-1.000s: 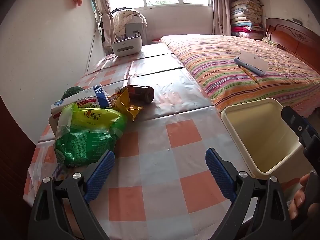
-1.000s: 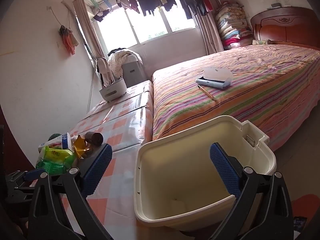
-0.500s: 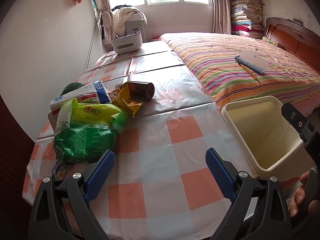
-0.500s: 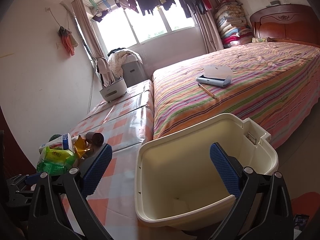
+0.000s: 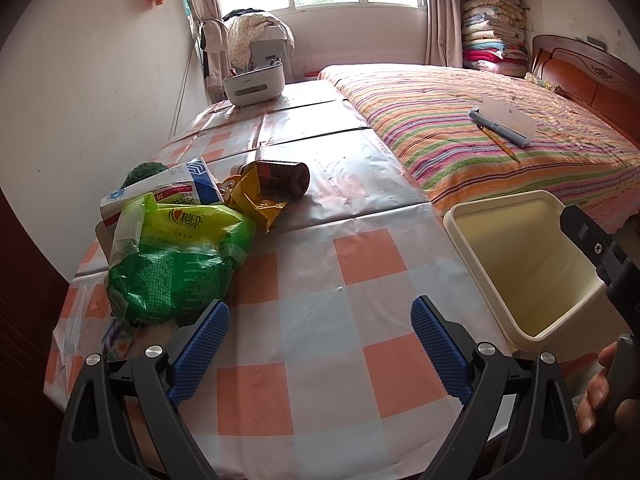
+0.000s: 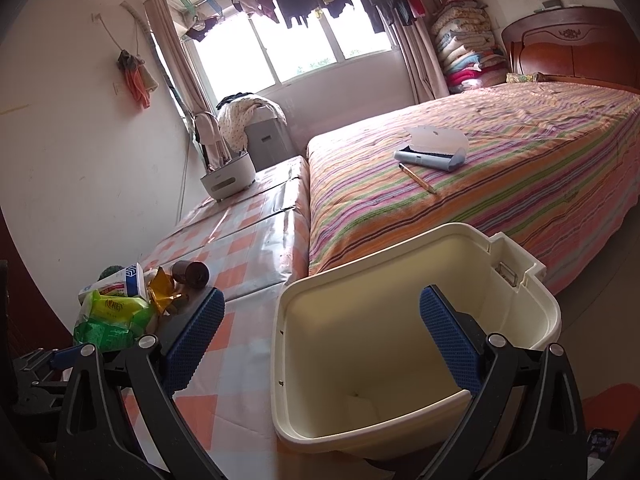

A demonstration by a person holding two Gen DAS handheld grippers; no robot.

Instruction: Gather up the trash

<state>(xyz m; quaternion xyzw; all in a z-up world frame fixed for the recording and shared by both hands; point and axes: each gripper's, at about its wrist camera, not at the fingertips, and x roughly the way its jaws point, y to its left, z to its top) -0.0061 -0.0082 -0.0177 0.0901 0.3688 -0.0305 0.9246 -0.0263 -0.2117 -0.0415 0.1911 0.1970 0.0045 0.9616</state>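
Hiding a green lump [image 5: 143, 171], the carton [image 5: 160, 192] sits behind the green bag [image 5: 176, 264]; both grippers' jaws gape, empty.

- The table [image 5: 360, 264] in front of me carries an orange-and-white checked cloth.
- Near its left edge lies a green plastic bag [image 5: 176, 264], touching a white carton [image 5: 168, 192] behind it.
- Just beside these: a yellow wrapper [image 5: 252, 196] and a dark can [image 5: 284, 178] on its side.
- At the far end stands a white caddy [image 5: 254, 86].
- The bed [image 5: 460, 120] along the table's right edge bears a blue-and-white case [image 5: 504, 124] and a pencil [image 5: 500, 144].
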